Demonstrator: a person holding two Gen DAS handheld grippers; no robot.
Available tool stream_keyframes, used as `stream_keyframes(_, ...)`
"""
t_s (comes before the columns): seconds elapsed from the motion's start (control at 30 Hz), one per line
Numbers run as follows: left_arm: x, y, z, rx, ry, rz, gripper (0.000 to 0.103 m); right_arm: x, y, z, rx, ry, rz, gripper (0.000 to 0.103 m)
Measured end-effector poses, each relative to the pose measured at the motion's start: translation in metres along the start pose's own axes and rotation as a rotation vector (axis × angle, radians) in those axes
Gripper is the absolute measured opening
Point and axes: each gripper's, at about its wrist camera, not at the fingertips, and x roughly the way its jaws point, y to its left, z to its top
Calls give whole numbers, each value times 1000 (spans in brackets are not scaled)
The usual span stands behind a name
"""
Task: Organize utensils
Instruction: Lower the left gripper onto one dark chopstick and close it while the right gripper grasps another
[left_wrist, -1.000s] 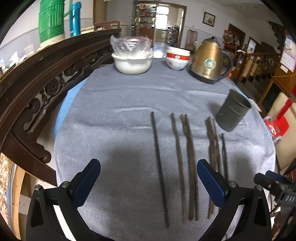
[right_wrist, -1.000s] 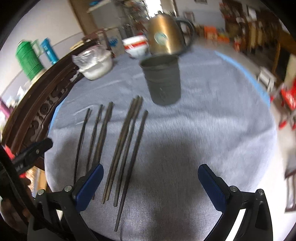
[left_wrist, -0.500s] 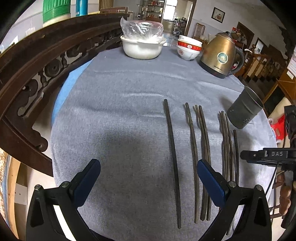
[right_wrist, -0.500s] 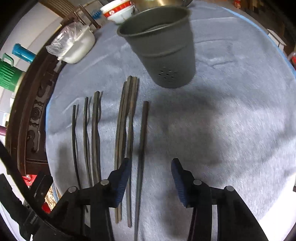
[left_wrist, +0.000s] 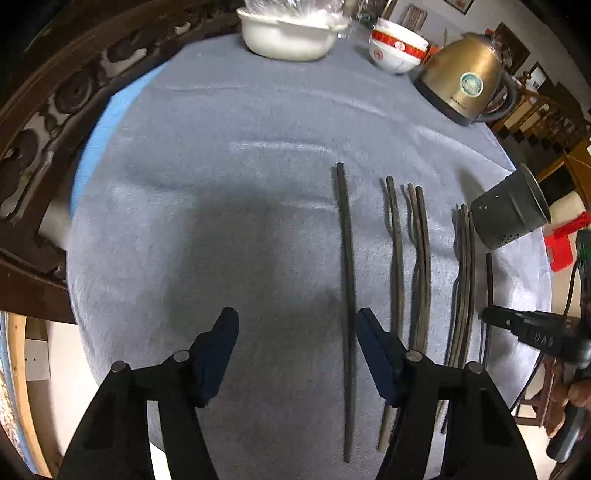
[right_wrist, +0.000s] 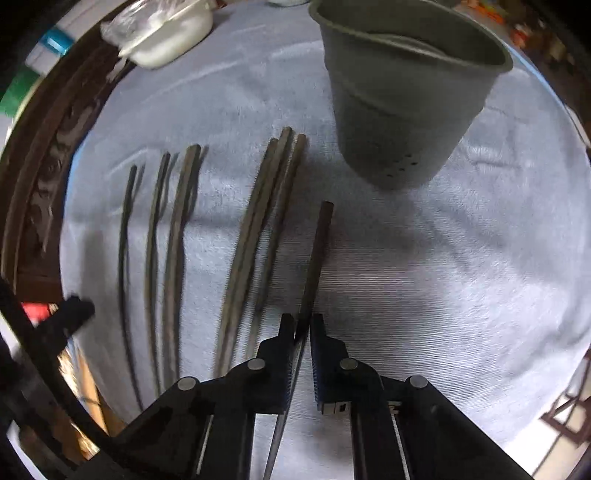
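Observation:
Several dark chopsticks lie side by side on the grey cloth (left_wrist: 221, 184). My left gripper (left_wrist: 295, 332) hangs low over the cloth. Its jaws are closing, and the leftmost chopstick (left_wrist: 345, 258) lies between them, close to the right pad and untouched. My right gripper (right_wrist: 303, 326) is shut on the rightmost chopstick (right_wrist: 317, 251), which runs out between the pads towards the grey perforated holder cup (right_wrist: 399, 110). In the left wrist view the cup (left_wrist: 513, 214) stands at the right edge of the cloth. The other chopsticks (right_wrist: 255, 229) lie in loose groups between the two grippers.
At the far side stand a white covered bowl (left_wrist: 288, 37), stacked red-and-white bowls (left_wrist: 397, 51) and a golden kettle (left_wrist: 465, 81). A carved wooden chair back (left_wrist: 55, 110) curves along the left of the round table. The cloth's near edge lies just under both grippers.
Both grippers came down and nearer to the chopsticks. The right jaws went from wide open to shut on the rightmost chopstick. The left jaws narrowed around the leftmost one.

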Motion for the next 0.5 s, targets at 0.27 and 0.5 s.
stream_keyframes(0.27, 31, -26, 44, 51, 198, 35, 49, 3, -7, -4, -72, 7, -10, 10)
stream_keyframes(0.5, 56, -43, 59, 72, 320, 72, 25, -3, -16, -13, -109, 14, 18, 10)
